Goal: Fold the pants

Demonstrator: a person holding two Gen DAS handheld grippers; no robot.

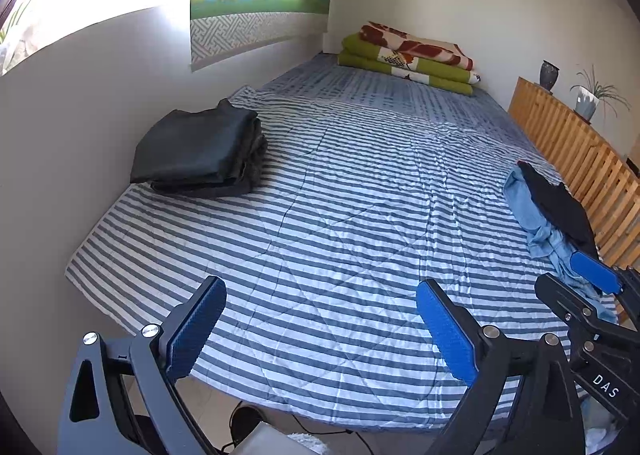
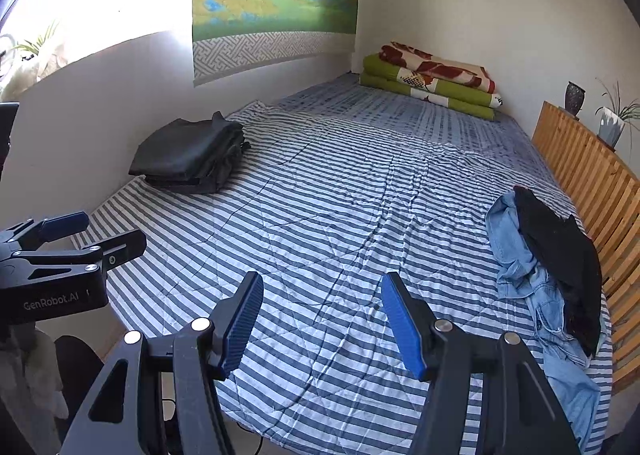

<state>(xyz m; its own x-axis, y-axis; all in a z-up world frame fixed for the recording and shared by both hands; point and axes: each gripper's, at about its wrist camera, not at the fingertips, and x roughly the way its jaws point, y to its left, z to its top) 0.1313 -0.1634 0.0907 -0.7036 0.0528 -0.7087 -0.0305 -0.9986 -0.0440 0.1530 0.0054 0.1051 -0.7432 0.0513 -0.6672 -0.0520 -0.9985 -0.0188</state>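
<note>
Light blue jeans [image 1: 534, 215] [image 2: 516, 255] lie crumpled at the right edge of the striped bed [image 1: 340, 195] [image 2: 340, 207], with a black garment [image 1: 560, 203] [image 2: 560, 251] draped over them. A stack of folded dark pants [image 1: 200, 151] [image 2: 192, 153] rests at the left by the wall. My left gripper [image 1: 320, 319] [image 2: 96, 235] hovers open over the near edge of the bed, holding nothing. To its right, my right gripper [image 2: 322, 319] [image 1: 576, 287] is open and empty too, a little short of the jeans.
Folded green and red blankets [image 1: 408, 55] [image 2: 432, 83] sit at the far end of the bed. A wooden slatted rail [image 1: 580, 159] [image 2: 592, 175] runs along the right side, with a vase [image 2: 575, 97] and potted plant [image 2: 612, 123] on it. Cables lie on the floor below.
</note>
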